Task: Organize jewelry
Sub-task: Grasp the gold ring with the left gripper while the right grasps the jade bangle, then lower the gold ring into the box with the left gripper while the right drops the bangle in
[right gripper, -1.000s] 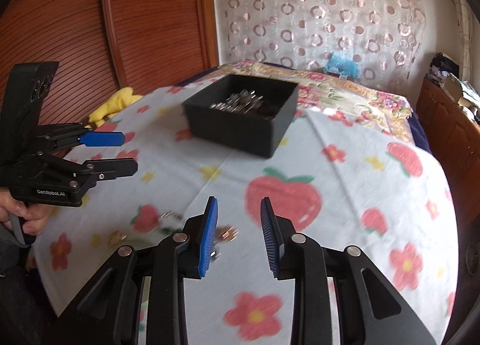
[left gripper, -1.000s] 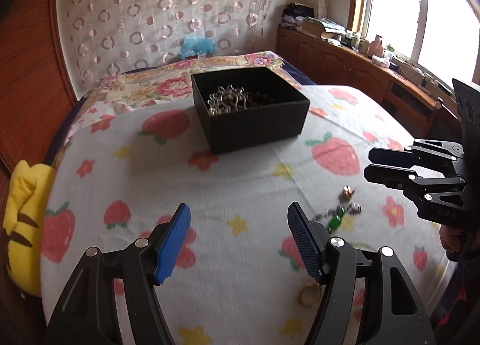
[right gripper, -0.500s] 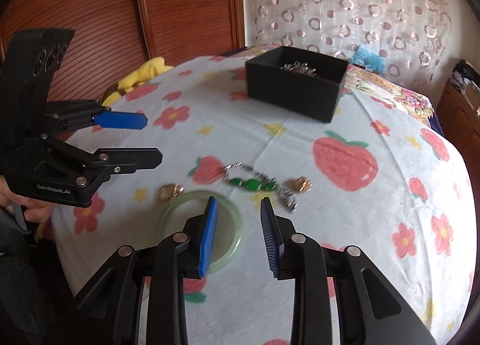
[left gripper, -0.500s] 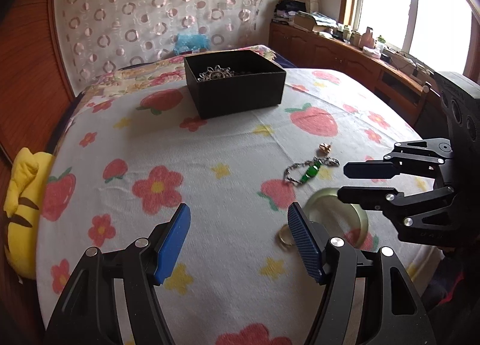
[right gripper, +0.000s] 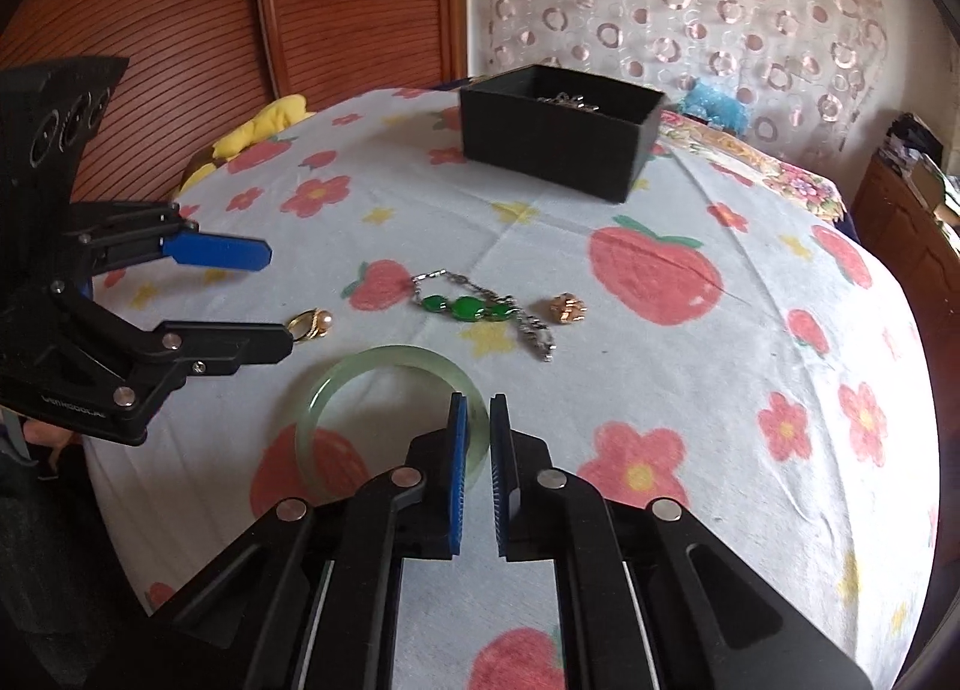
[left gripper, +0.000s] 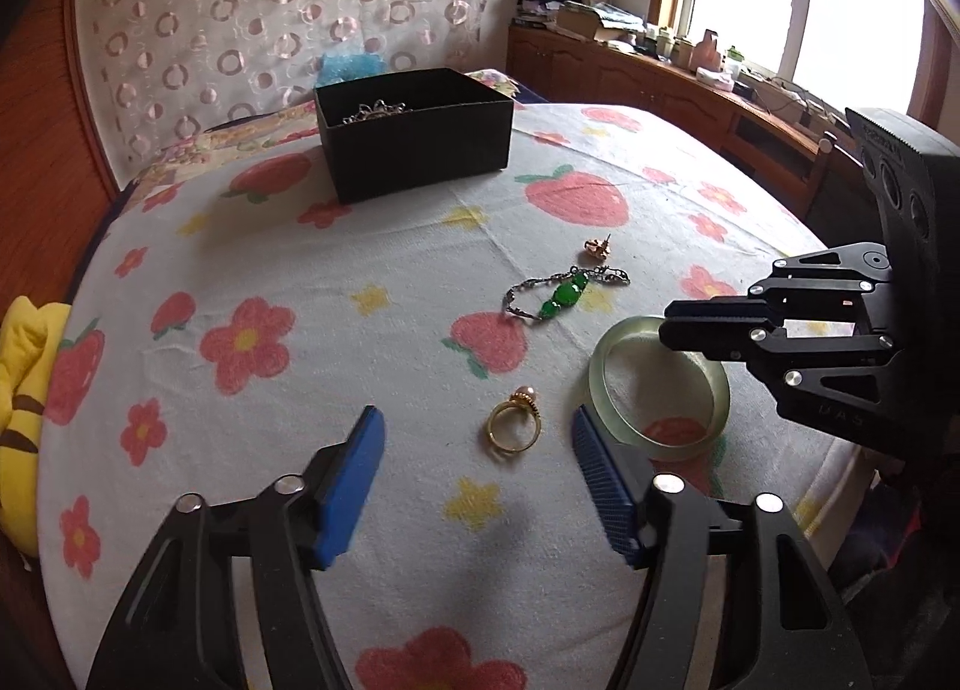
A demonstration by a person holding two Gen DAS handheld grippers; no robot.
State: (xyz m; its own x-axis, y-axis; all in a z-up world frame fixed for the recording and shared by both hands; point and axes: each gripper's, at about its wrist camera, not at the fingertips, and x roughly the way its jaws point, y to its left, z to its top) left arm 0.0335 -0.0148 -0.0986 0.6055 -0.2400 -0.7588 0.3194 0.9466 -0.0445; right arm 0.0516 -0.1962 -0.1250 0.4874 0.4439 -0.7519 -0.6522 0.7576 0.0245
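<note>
A pale green jade bangle (right gripper: pixel 360 366) lies flat near the table's front edge. My right gripper (right gripper: pixel 475 408) is shut on its near rim, which passes between the blue pads. The left wrist view shows the same bangle (left gripper: pixel 600 384) with the right gripper (left gripper: pixel 663 324) over it. My left gripper (left gripper: pixel 477 423) has its jaws closing. A gold ring with a pink pearl (left gripper: pixel 513 429) lies just ahead of its fingertips, untouched. Beyond lie a silver bracelet with green stones (left gripper: pixel 564 294) and a small gold earring (left gripper: pixel 596 248). A black box (left gripper: pixel 420 144) holding silver jewelry stands at the back.
The flower-and-strawberry cloth (left gripper: pixel 252 282) covers a round table. A yellow plush toy (left gripper: pixel 24 390) sits off its left edge. Wooden cabinets (left gripper: pixel 672 90) run under the window at right. A person's hand (right gripper: pixel 42 432) grips the left gripper's handle.
Both grippers pulled back toward the table's near edge and sank, bringing the ring and bangle into view. The right jaws closed onto the bangle's rim. The left jaws narrowed a little.
</note>
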